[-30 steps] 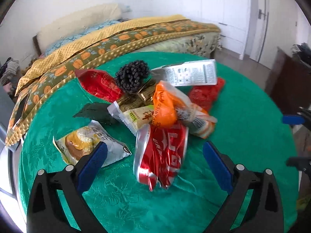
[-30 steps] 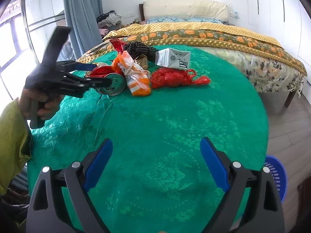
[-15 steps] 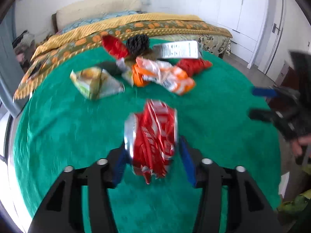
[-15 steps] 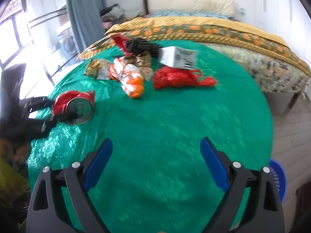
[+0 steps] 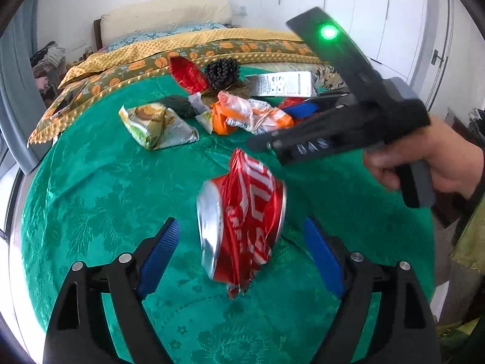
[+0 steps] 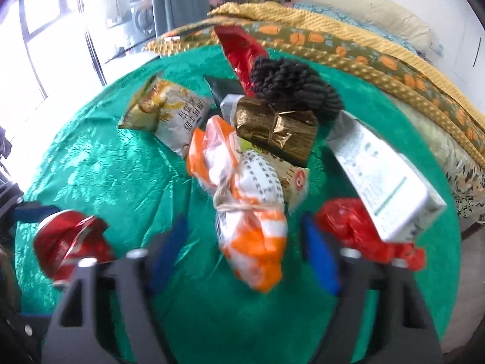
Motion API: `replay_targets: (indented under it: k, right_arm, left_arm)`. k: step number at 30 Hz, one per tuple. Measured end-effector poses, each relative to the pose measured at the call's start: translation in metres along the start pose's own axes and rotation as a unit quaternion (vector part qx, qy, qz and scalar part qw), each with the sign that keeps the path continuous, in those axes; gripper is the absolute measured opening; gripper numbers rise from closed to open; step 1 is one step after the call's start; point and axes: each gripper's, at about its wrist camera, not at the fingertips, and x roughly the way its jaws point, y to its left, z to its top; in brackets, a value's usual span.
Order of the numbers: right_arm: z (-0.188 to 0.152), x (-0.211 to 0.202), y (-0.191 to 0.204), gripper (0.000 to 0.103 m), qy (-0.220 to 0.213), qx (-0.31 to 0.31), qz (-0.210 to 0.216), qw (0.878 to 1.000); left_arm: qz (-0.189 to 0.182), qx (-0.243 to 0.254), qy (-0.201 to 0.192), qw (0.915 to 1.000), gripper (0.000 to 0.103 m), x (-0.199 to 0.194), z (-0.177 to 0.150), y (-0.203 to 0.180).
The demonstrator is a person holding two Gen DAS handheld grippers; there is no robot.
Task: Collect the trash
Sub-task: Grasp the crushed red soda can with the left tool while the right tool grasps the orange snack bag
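Your left gripper is spread wide, its blue pads standing clear on either side of the crushed red can, which sits between them on the green tablecloth without either pad touching it. The can's silver end faces left and its torn edge points toward you. Your right gripper is also released, its blue fingers straddling the near end of the orange-and-white plastic bag, which is tied round the middle with string; this view is blurred, so whether the fingers touch the bag cannot be told. Just right of that bag lies a crumpled red plastic bag with a white carton resting partly over it. Beyond the orange bag sits a gold foil packet, and behind that a dark, knobbly cone-like bundle and a red foil wrapper. To the far left lies a yellow-and-white snack packet. From the left camera, your right hand holds its gripper body above the table's right side, a green light glowing on it. A bed with an orange-patterned quilt stands past the table's far edge.
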Motion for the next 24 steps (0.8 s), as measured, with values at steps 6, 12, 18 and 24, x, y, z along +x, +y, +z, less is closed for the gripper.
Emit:
replay_targets:
  k: [6,12,18,24]
  right_arm:
    - [-0.025,-0.036,-0.009,0.042,0.003,0.063,0.031,0.998]
    - [-0.085,-0.087,-0.036,0.042,0.041,0.145,-0.028,0.988]
    - [-0.132,-0.092,-0.038,0.06,0.06,0.184,0.0,0.981]
    - [-0.133,-0.101,-0.036,0.068,0.04,0.17,-0.003,0.985]
  left_arm:
    - [0.011,-0.03,0.005,0.9995,0.087,-0.004,-0.012,0.009]
    - [0.038,-0.057,0.02,0.9975,0.089,0.0,-0.017,0.01]
    - [0.041,-0.06,0.034,0.9968,0.09,0.008,-0.02,0.007]
    - [0.022,-0.07,0.029,0.9969,0.091,0.008,-0.015,0.011]
